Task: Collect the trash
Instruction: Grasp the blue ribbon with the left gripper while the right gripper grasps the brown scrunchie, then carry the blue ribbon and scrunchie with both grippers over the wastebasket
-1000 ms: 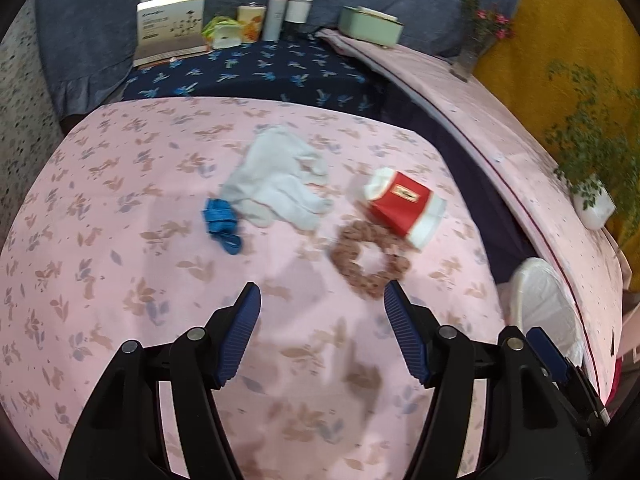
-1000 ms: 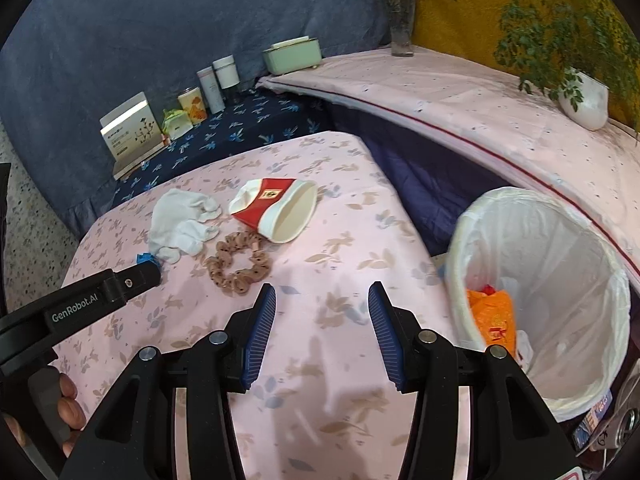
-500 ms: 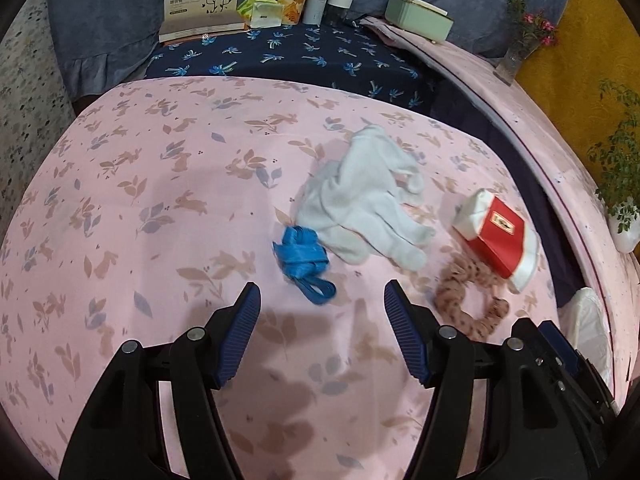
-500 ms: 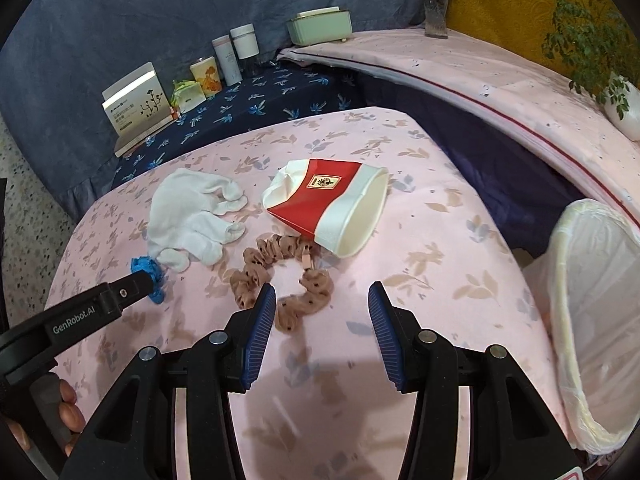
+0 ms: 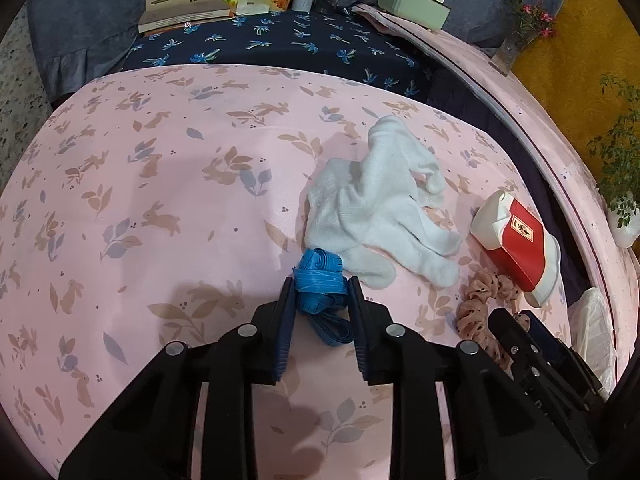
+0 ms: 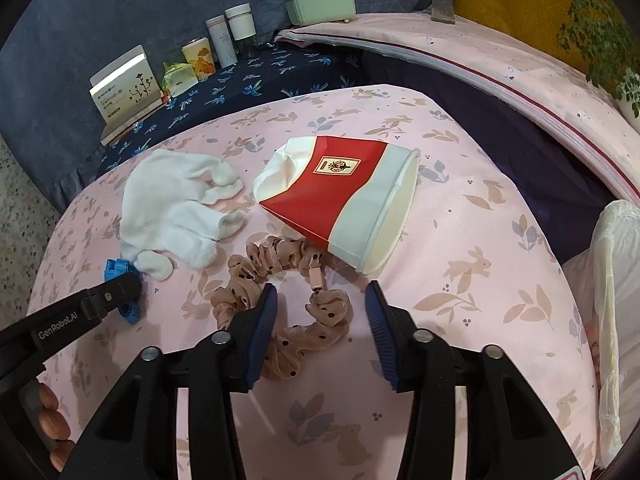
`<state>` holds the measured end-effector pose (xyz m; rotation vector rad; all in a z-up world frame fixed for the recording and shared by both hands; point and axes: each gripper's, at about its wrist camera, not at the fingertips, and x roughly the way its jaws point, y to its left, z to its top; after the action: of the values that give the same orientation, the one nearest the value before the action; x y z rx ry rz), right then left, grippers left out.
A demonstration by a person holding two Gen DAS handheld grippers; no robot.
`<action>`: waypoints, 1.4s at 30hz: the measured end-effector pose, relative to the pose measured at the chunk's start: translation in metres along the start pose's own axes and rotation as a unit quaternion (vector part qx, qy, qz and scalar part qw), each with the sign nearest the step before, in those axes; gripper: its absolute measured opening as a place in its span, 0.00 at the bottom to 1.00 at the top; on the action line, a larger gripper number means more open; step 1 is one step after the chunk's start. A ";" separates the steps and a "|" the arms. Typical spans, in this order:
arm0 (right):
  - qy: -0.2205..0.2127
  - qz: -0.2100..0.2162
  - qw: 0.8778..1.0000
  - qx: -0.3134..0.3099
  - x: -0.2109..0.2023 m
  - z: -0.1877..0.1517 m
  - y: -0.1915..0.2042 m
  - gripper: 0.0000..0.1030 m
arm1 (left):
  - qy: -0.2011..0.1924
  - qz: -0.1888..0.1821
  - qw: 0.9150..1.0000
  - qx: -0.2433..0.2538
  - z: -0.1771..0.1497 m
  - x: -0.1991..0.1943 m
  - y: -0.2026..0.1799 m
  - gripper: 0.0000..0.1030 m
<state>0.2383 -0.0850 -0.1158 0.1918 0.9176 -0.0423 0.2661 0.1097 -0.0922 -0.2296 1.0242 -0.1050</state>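
On pink rabbit-print cloth: trash scattered.
Left gripper: jaws closing, pads against blue strap bundle.
Right gripper: jaws closing astride tan scrunchie, pads clear of it.
Crushed red cup: beyond scrunchie.

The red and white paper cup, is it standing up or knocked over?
Knocked over. The cup lies on its side on the pink cloth.

On the pink rabbit-print cloth, a bundled blue ribbon lay nearest, touching the near edge of a pair of white knitted gloves. To their right lay a tipped red-and-white paper cup, with a tan dotted fabric scrunchie just in front of it. A white-lined waste bin stood at the far right, off the cloth.
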 end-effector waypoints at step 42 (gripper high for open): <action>-0.101 -0.029 0.989 0.106 -0.176 -0.039 -0.156 0.09 | -0.035 -0.087 0.983 0.158 -0.095 -0.110 -0.209 0.19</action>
<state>0.0827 -0.2392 -0.0222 0.3518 0.7156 -0.2106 0.1318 -0.0851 0.0020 -0.0322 0.9030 -0.4118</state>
